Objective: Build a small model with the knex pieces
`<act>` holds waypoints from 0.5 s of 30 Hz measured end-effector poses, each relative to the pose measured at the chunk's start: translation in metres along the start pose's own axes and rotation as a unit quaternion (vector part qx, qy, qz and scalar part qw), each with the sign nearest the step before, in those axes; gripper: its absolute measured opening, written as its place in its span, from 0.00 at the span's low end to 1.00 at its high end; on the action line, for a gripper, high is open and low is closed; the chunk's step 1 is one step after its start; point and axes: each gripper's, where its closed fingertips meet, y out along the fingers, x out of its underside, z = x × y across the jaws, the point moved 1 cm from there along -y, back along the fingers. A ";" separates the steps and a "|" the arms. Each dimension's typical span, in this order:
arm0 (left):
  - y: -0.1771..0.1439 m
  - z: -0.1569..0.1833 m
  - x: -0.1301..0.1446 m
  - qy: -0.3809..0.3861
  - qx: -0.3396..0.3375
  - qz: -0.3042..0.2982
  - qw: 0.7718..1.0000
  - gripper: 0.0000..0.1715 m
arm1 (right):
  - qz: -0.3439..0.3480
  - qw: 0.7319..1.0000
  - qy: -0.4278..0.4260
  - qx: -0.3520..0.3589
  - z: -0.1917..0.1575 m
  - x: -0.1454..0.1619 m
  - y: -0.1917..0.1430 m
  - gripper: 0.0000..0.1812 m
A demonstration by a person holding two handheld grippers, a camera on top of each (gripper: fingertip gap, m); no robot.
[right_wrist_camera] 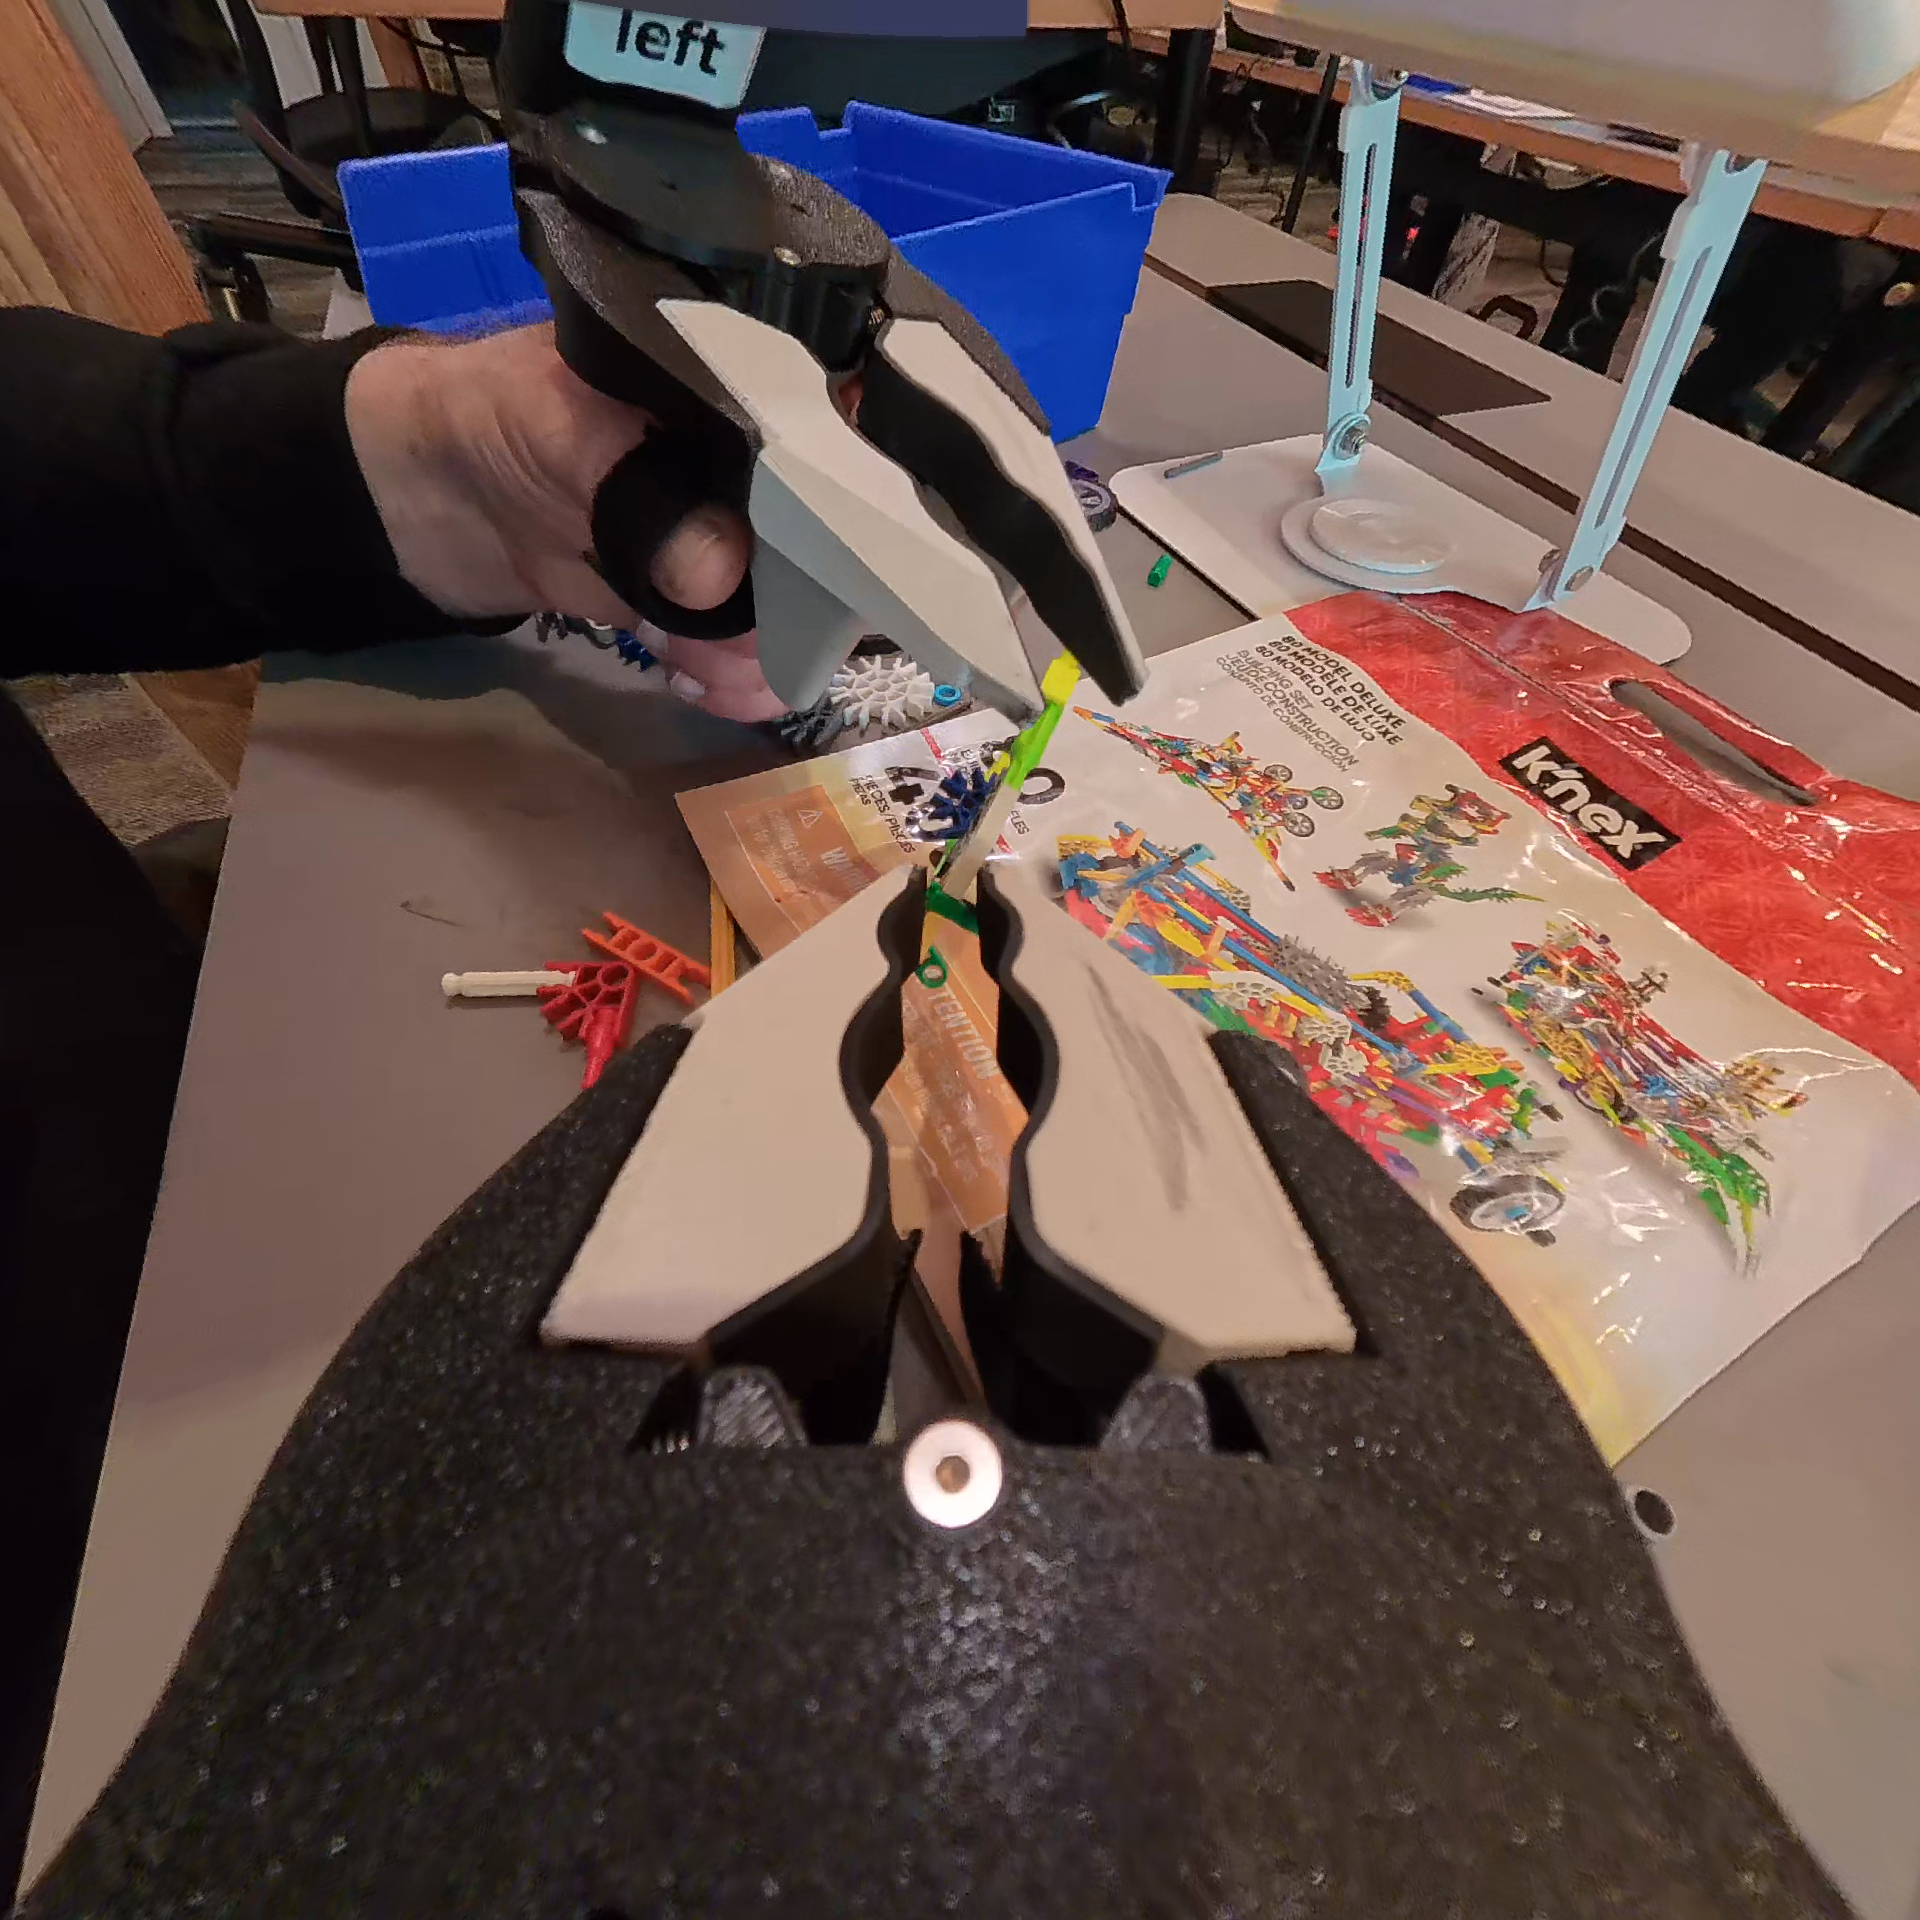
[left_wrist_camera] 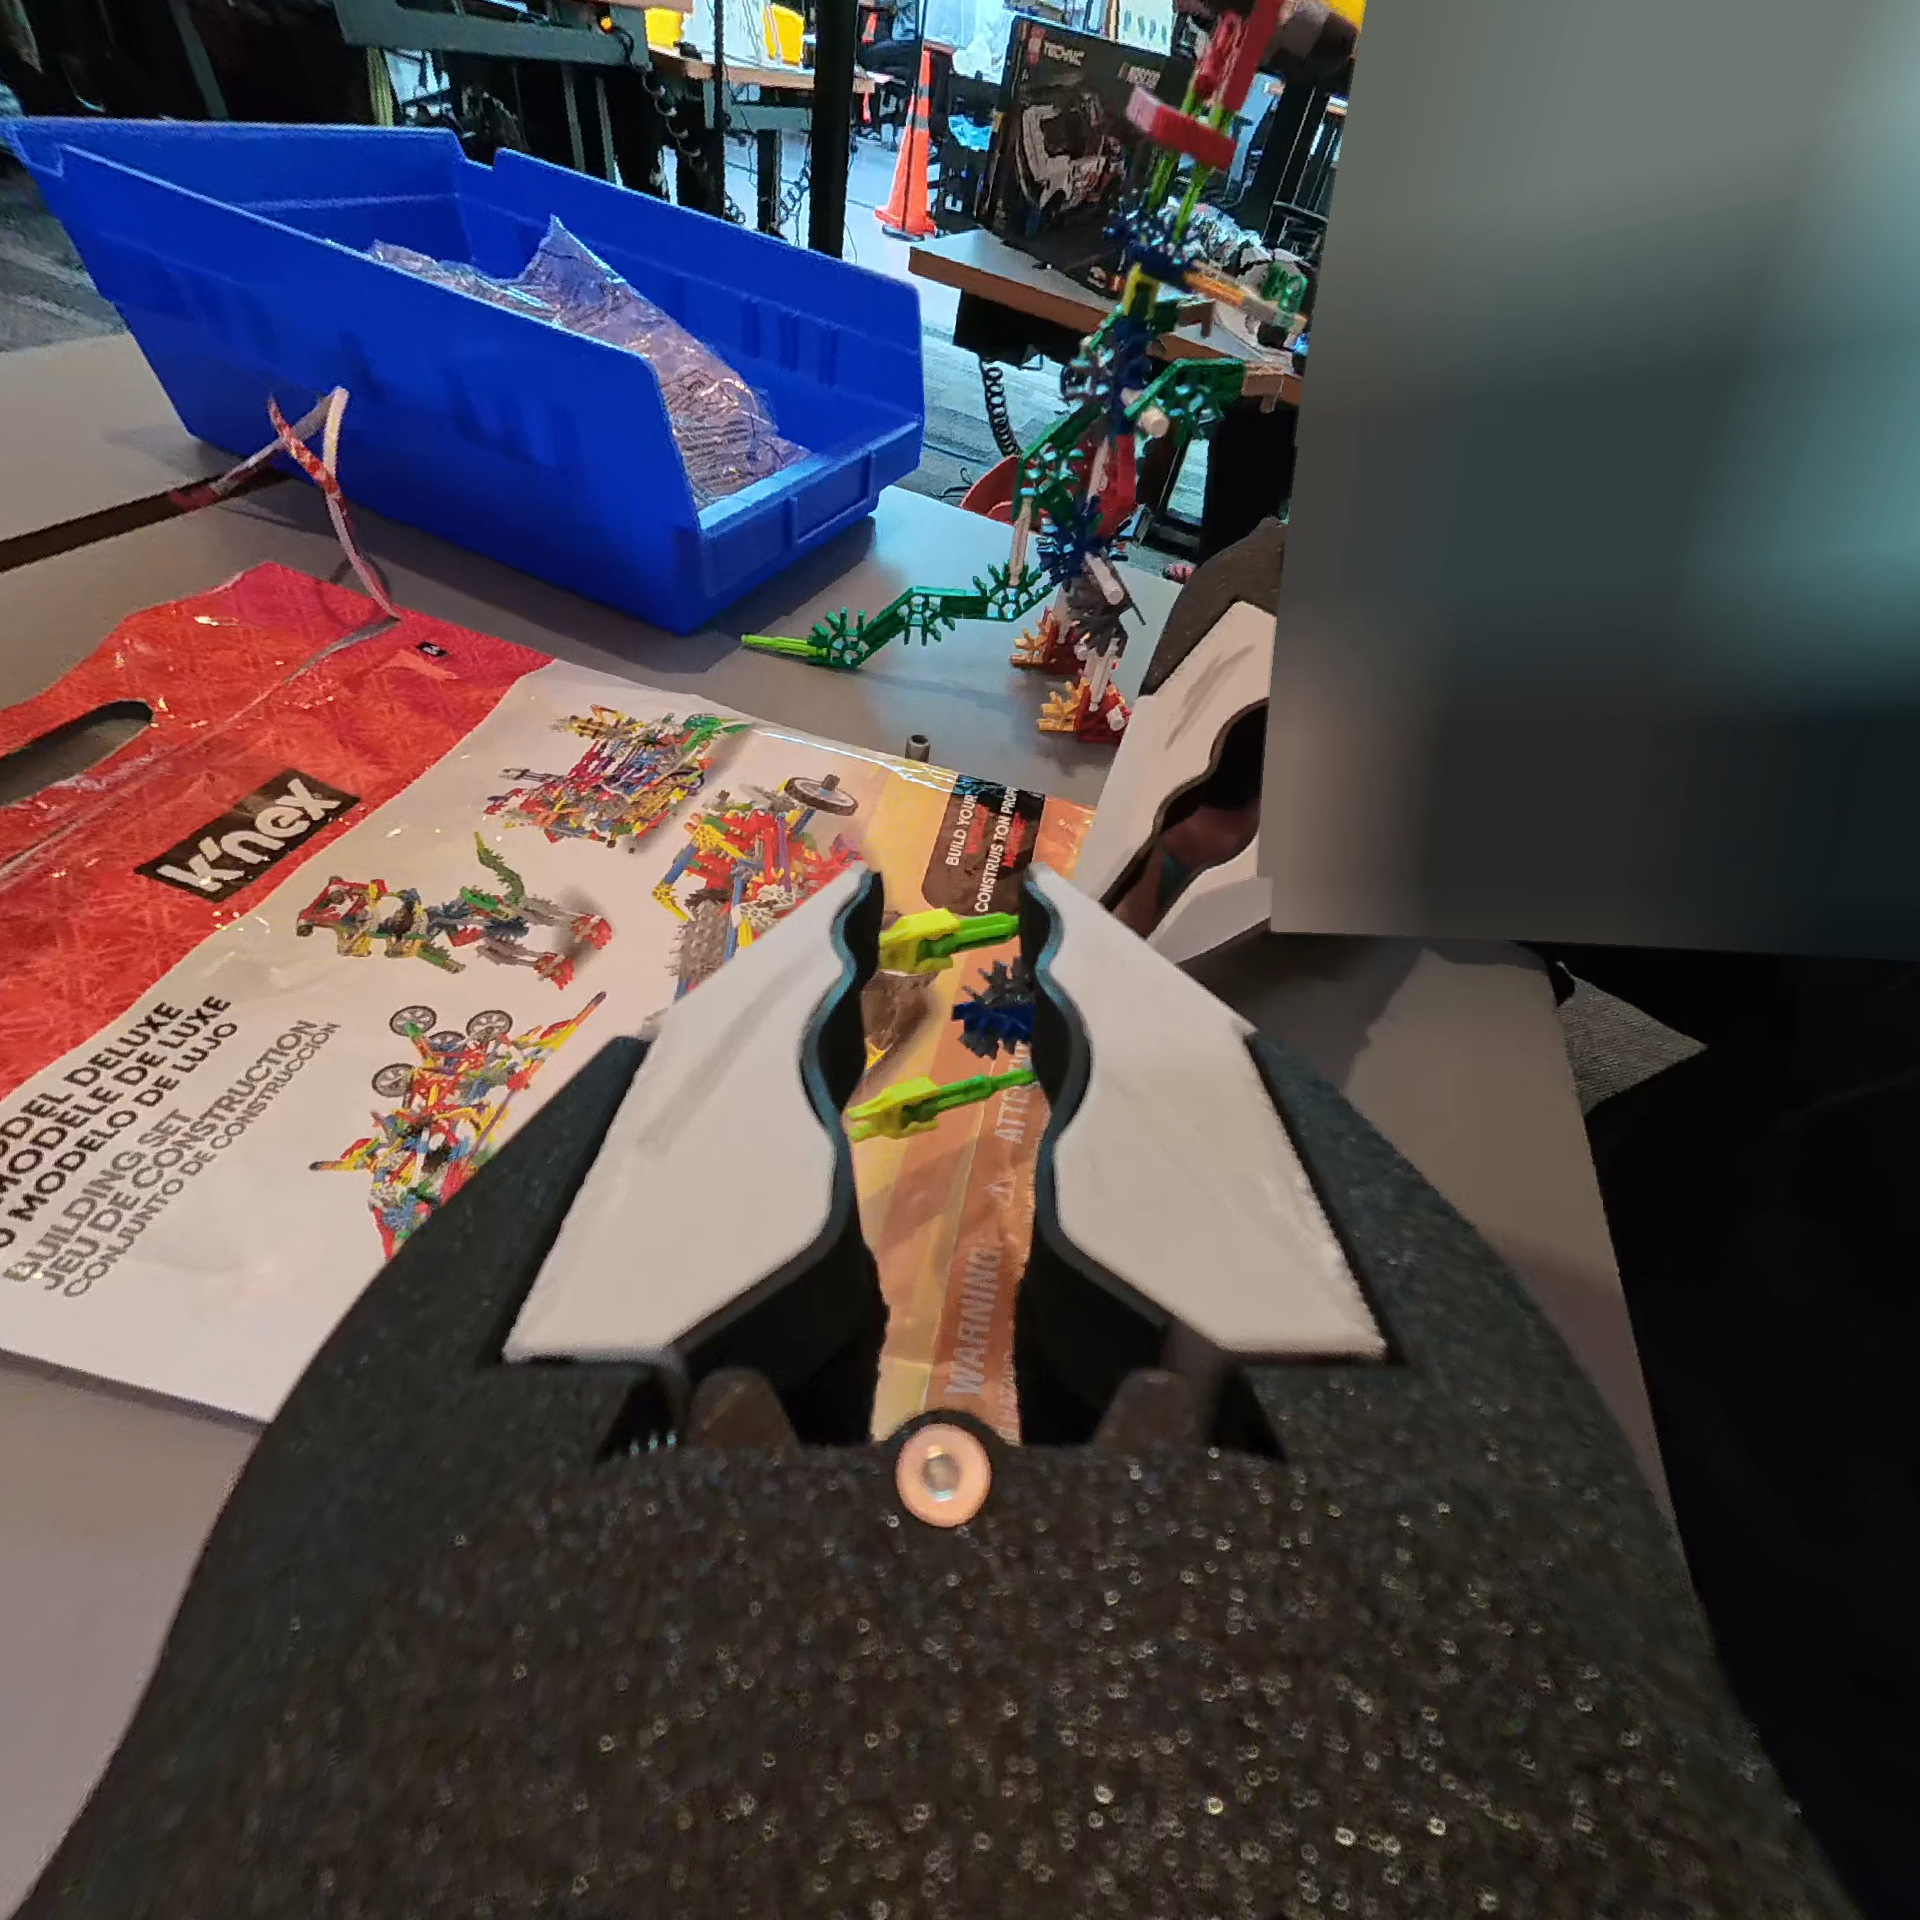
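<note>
I'm pinching a small green-rod assembly (right_wrist_camera: 1013,774) from both ends, left gripper (right_wrist_camera: 1075,691) and right gripper (right_wrist_camera: 951,883) nearly closed on it, above the printed toy bag (right_wrist_camera: 1455,935).

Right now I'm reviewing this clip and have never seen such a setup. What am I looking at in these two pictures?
There is no robot. A person works two hand-held pincers, and a hand shows gripping one. Each pincer carries a camera that looks along its own fingers. One picture comes from the left gripper, the other from the right gripper, which also sees the left one opposite. Both are shut on the same small rod assembly, one at each end, above a printed toy bag on the grey table. Nearby are a blue bin, loose red pieces and a built toy figure.
</note>
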 end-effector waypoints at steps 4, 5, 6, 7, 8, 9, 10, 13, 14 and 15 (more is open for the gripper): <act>0.000 -0.001 0.000 -0.007 -0.002 0.005 1.000 0.10 | 0.008 1.000 0.014 -0.001 0.002 -0.002 -0.002 0.03; 0.000 -0.002 0.000 -0.006 -0.004 0.004 1.000 0.09 | 0.008 1.000 0.017 -0.001 0.002 -0.002 -0.002 0.03; 0.001 -0.002 0.000 -0.006 -0.005 0.004 1.000 0.09 | 0.008 1.000 0.021 0.000 0.003 -0.002 -0.002 0.03; 0.001 -0.002 0.000 -0.006 -0.005 0.004 1.000 0.09 | 0.007 1.000 0.025 0.000 0.004 -0.001 -0.002 0.03; 0.001 -0.003 0.000 -0.007 -0.006 0.004 1.000 0.09 | 0.007 1.000 0.028 0.001 0.004 -0.001 -0.002 0.03; 0.001 -0.003 0.000 -0.008 -0.006 0.005 1.000 0.09 | 0.007 1.000 0.029 0.002 0.005 -0.001 -0.002 0.03; 0.001 -0.003 0.000 -0.009 -0.006 0.005 1.000 0.09 | 0.006 0.999 0.033 0.003 0.006 -0.001 -0.002 0.03; 0.002 -0.005 0.000 -0.019 -0.005 0.009 1.000 0.09 | 0.008 0.999 0.043 0.008 0.009 0.000 -0.003 0.03; 0.002 -0.006 -0.001 -0.025 -0.008 0.014 1.000 0.10 | 0.009 0.999 0.048 0.009 0.010 -0.001 -0.004 0.03; 0.002 -0.007 -0.001 -0.031 -0.008 0.017 0.999 0.11 | 0.011 0.999 0.051 0.009 0.011 -0.001 -0.004 0.03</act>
